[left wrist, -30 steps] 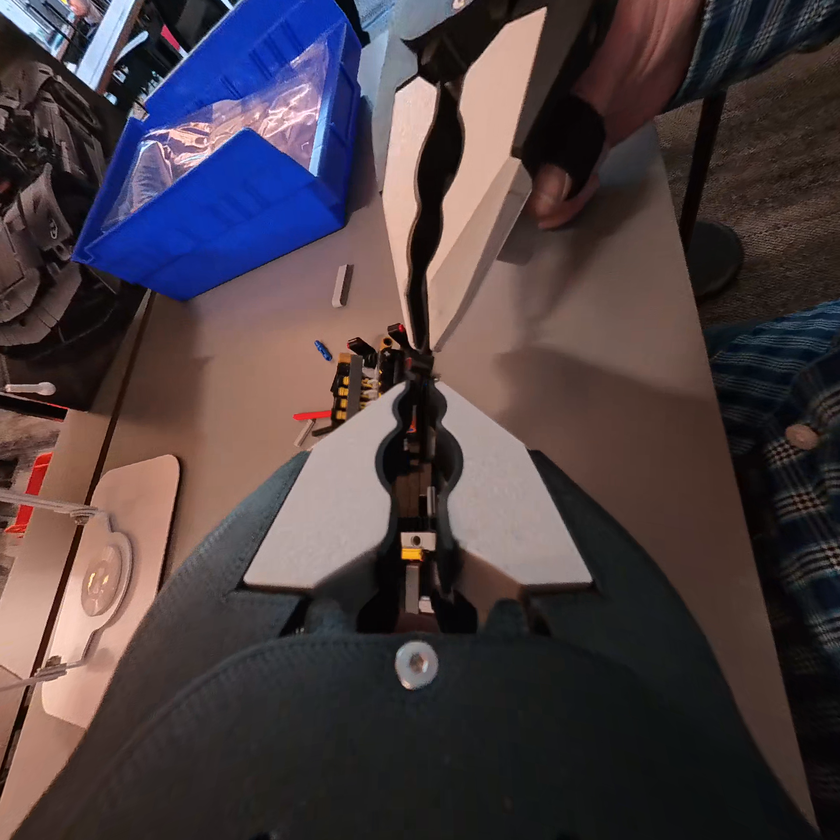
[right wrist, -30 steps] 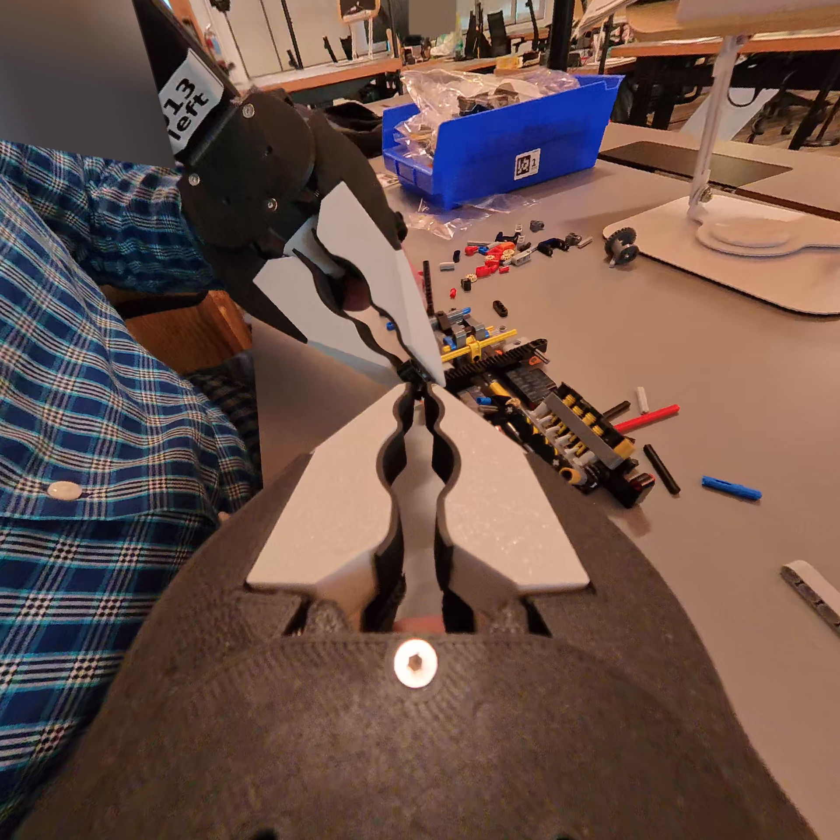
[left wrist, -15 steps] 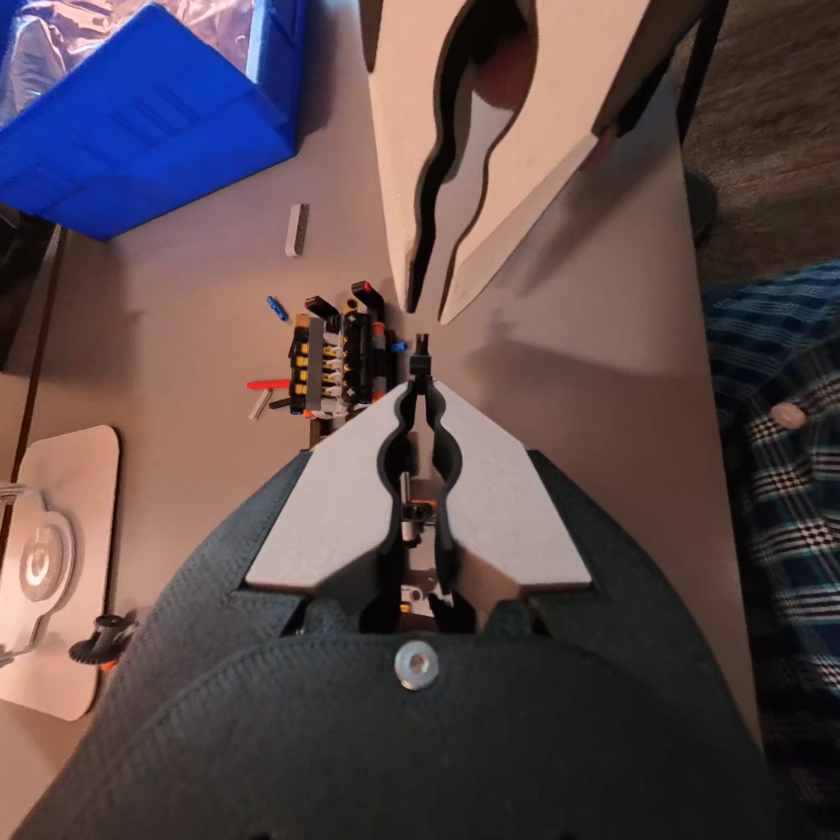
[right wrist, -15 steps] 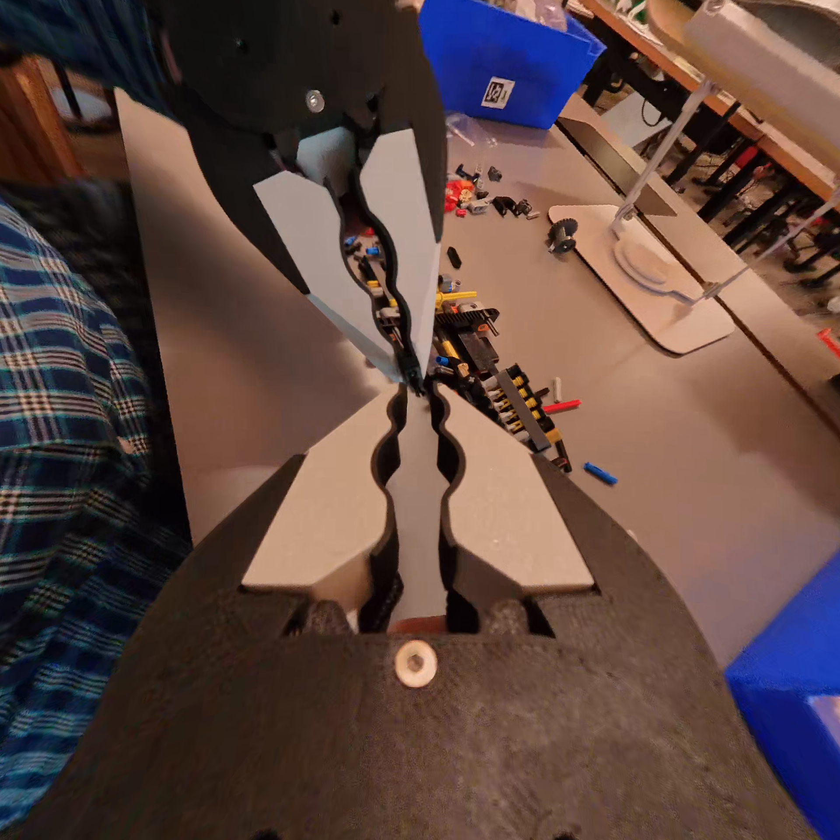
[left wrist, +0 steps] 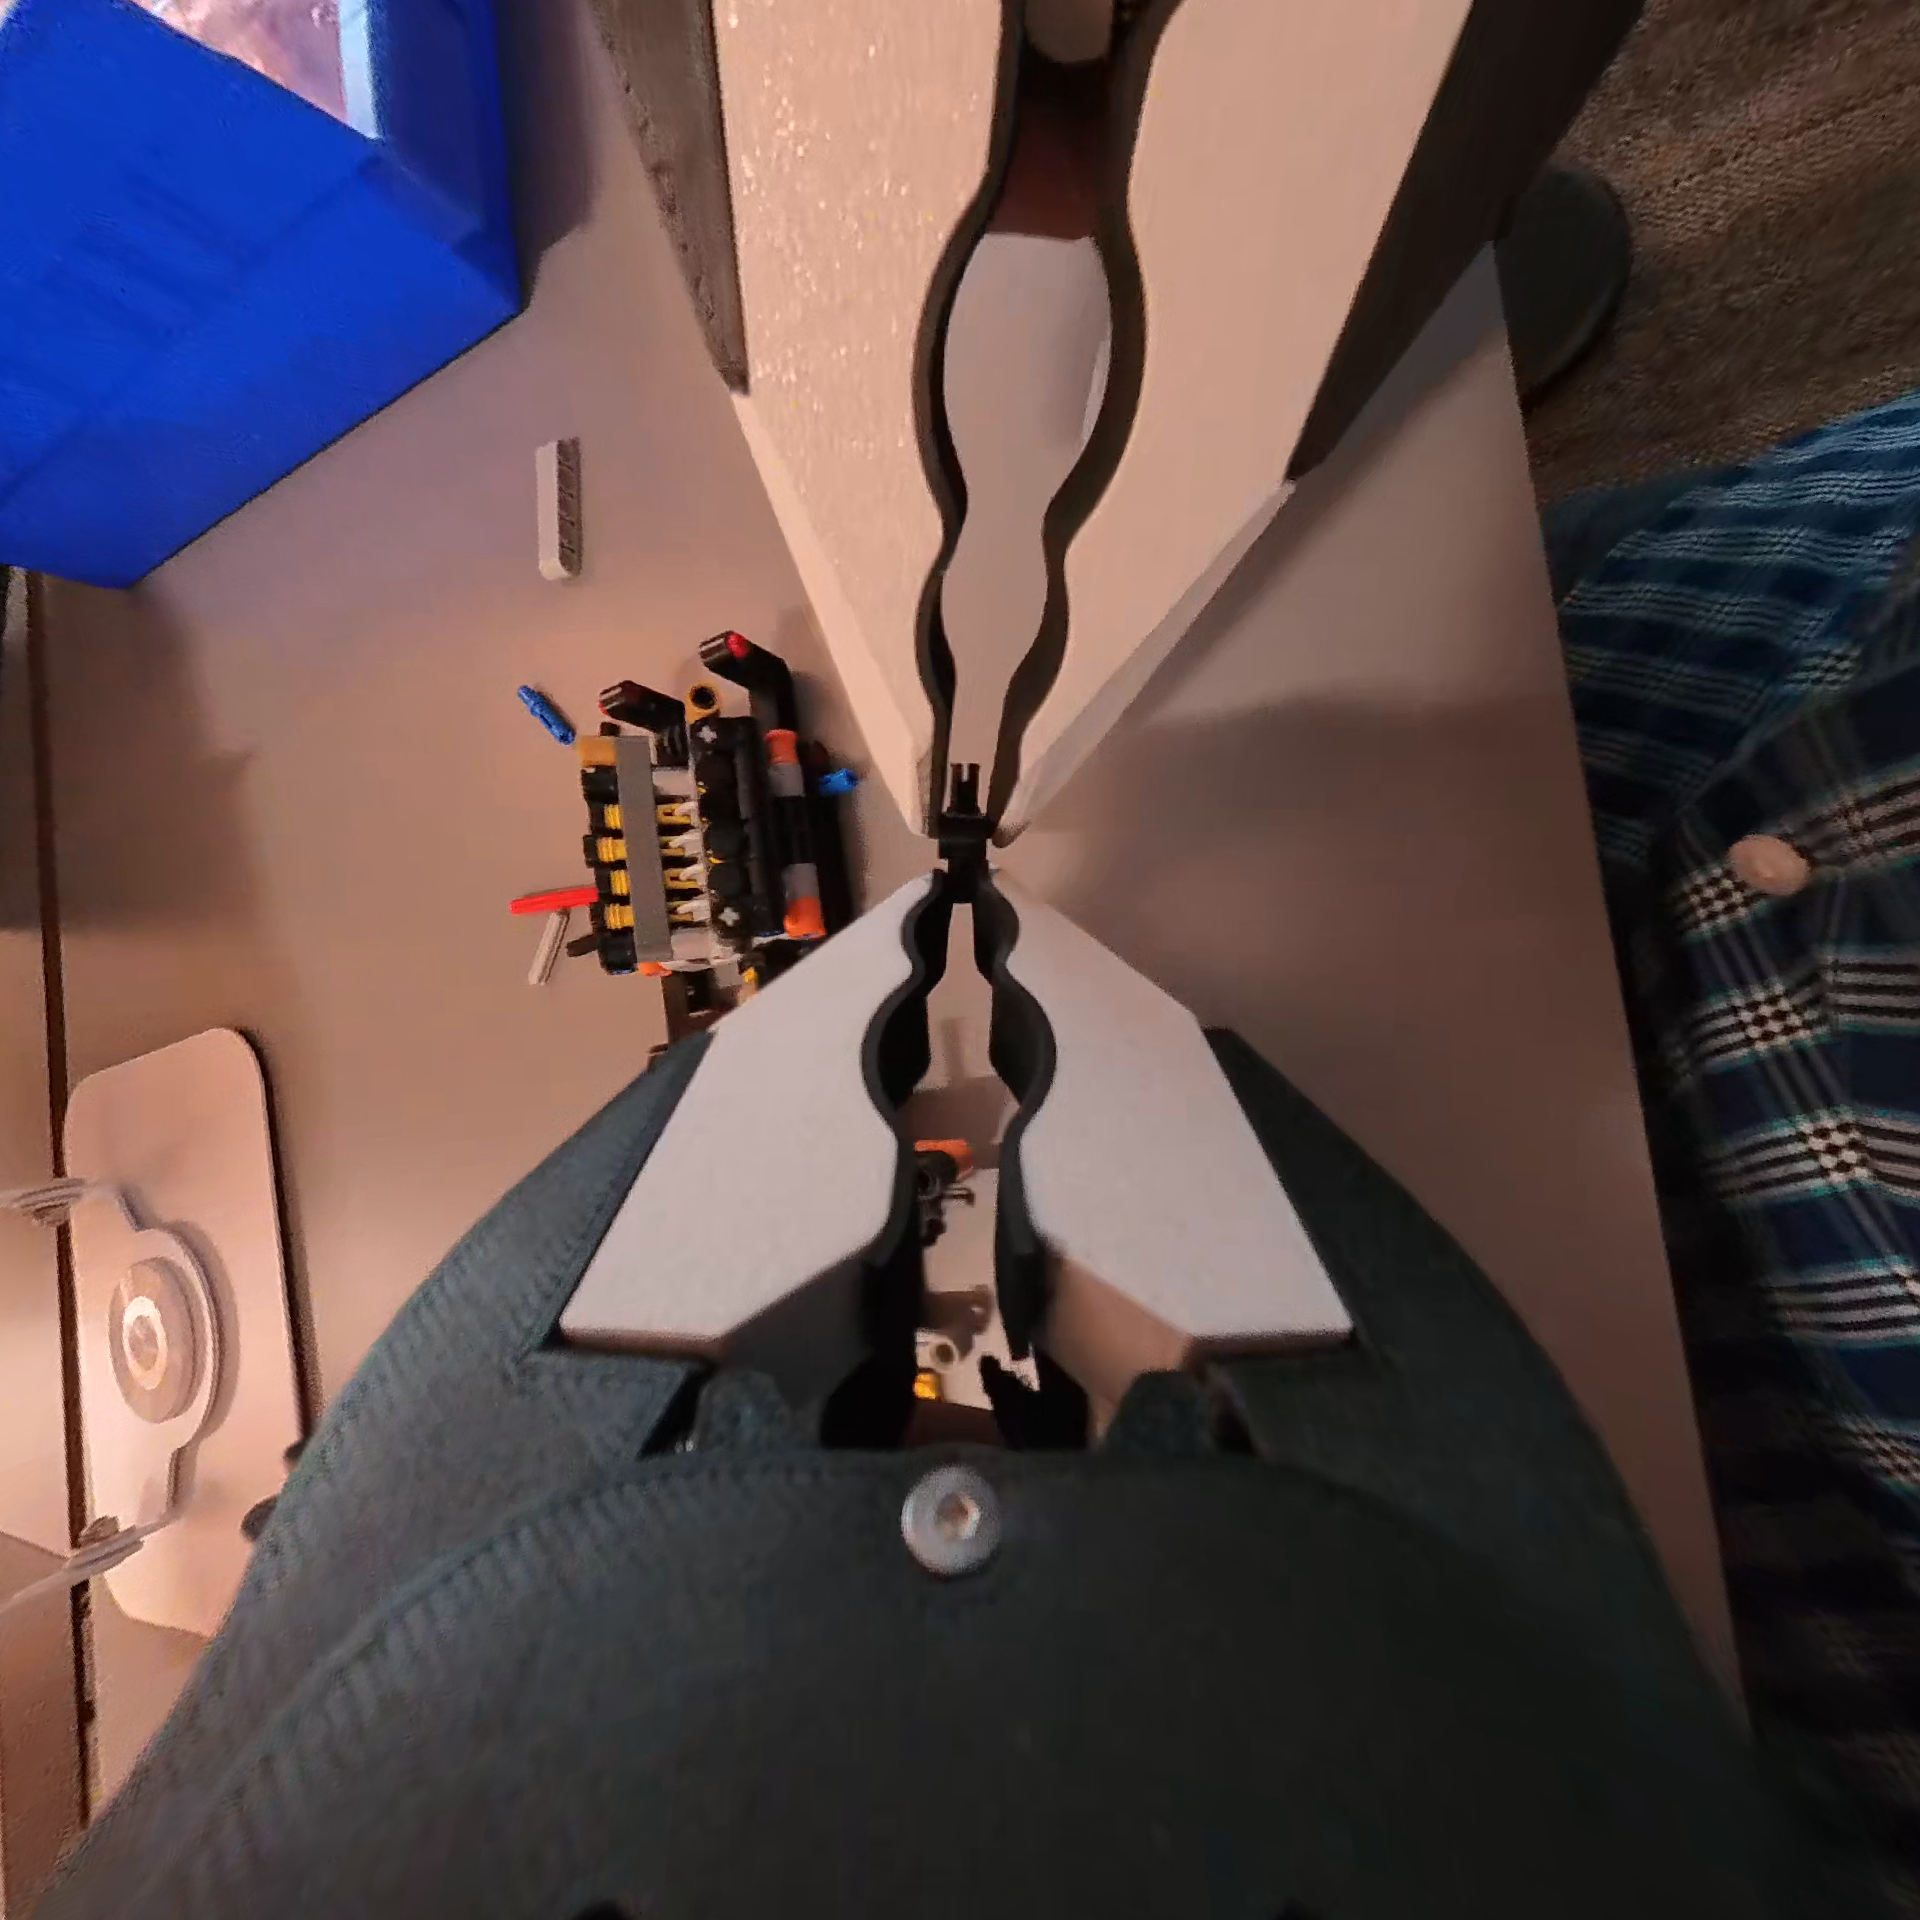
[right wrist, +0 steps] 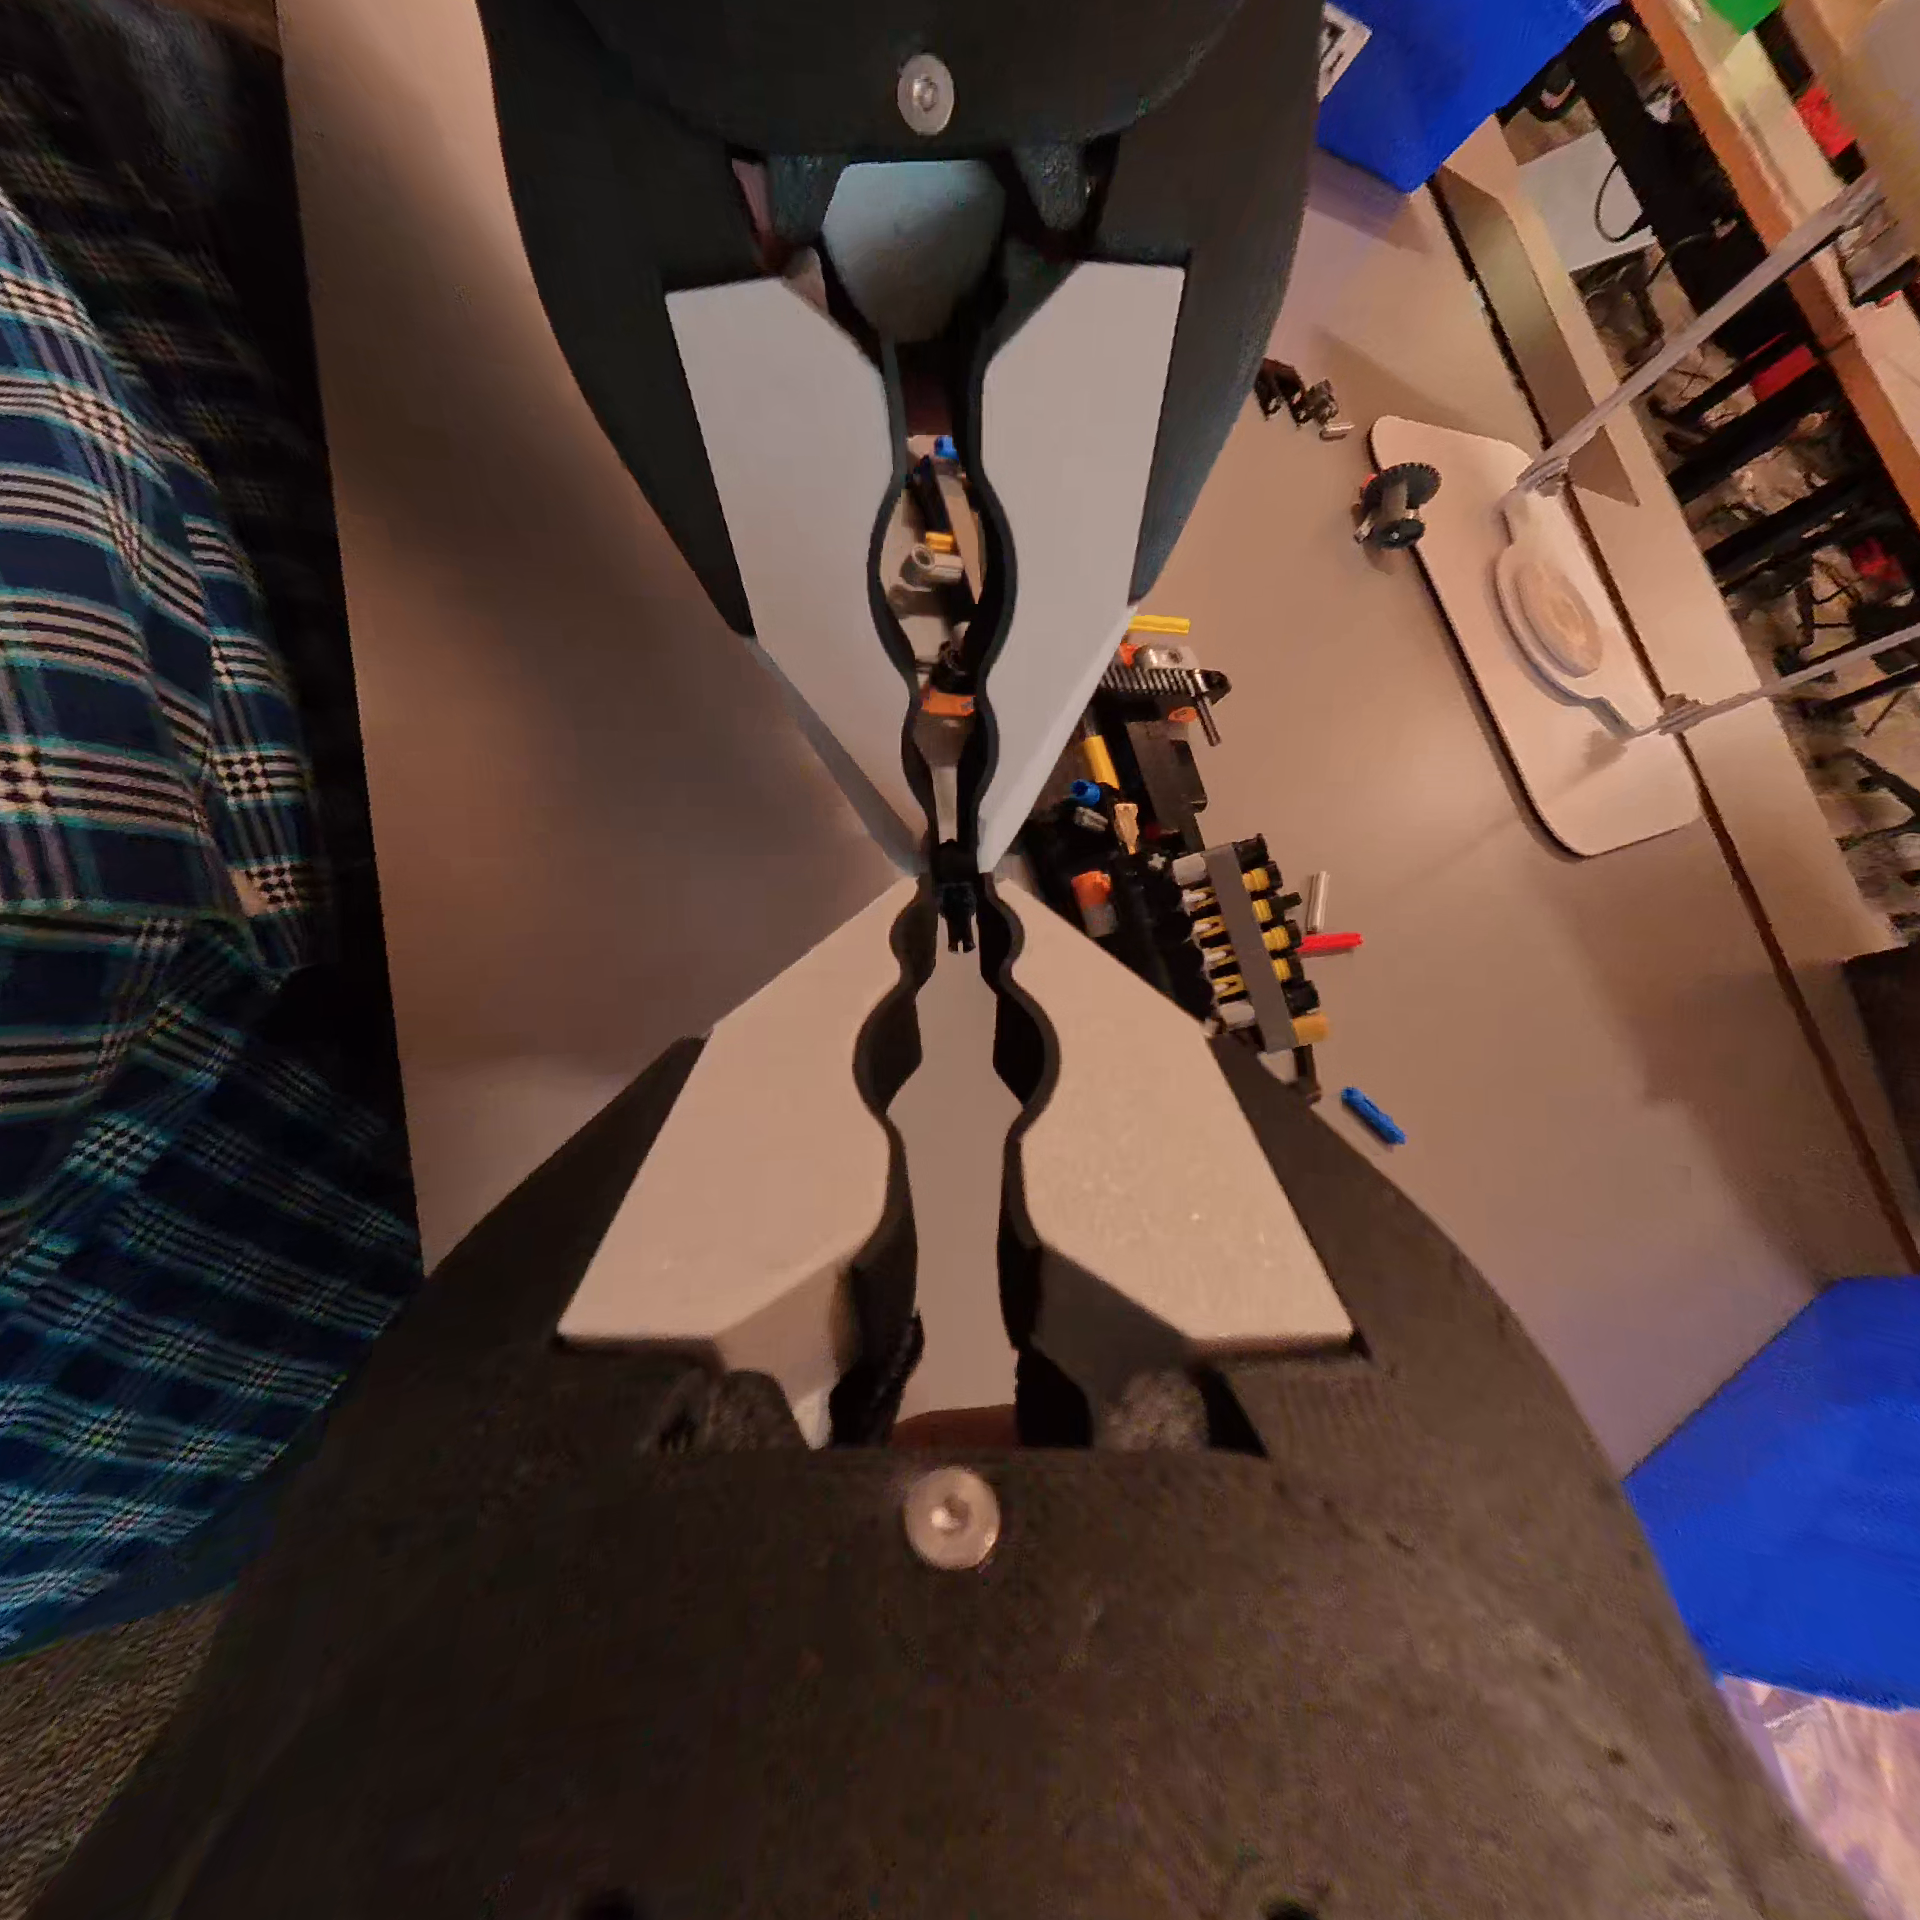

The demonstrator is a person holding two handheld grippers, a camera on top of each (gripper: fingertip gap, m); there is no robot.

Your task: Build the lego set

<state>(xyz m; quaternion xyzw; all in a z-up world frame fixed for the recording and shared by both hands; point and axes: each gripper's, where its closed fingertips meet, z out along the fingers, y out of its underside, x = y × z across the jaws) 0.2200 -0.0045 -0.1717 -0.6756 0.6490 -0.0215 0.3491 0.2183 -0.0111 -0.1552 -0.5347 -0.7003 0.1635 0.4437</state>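
Note:
My left gripper (left wrist: 961, 883) is shut on a small black pin (left wrist: 963, 816), which sticks out past its tips. My right gripper (right wrist: 958, 909) faces it tip to tip above the grey table (left wrist: 1299, 935). Its jaws stand a narrow gap apart, with the pin's free end (right wrist: 956, 902) between them; I cannot tell if they touch it. In the left wrist view the right gripper (left wrist: 964, 816) comes down from the top. In the right wrist view the left gripper (right wrist: 954, 854) comes down from the top. The black, yellow and grey lego assembly (left wrist: 707, 831) lies on the table just left of the tips, and shows in the right wrist view (right wrist: 1226, 935).
A blue bin (left wrist: 208, 260) stands at the back left and shows in the right wrist view (right wrist: 1787, 1486). A grey beam (left wrist: 559, 509), a blue pin (left wrist: 545, 712) and a red axle (left wrist: 545, 902) lie near the assembly. A white lamp base (right wrist: 1538, 644) carries a black gear (right wrist: 1392, 504). A plaid sleeve (left wrist: 1766, 935) is at the table edge. Left and right tips are no more than a few centimetres apart. The red axle (left wrist: 545, 902) is about equally far from each gripper, around 15 cm. My right wrist view (right wrist: 1326, 942) looks at it from another angle.
Both grippers have tilted to look down on the table. The right gripper has closed in, and its tips now flank the pin's free end, which stood clear of them before.

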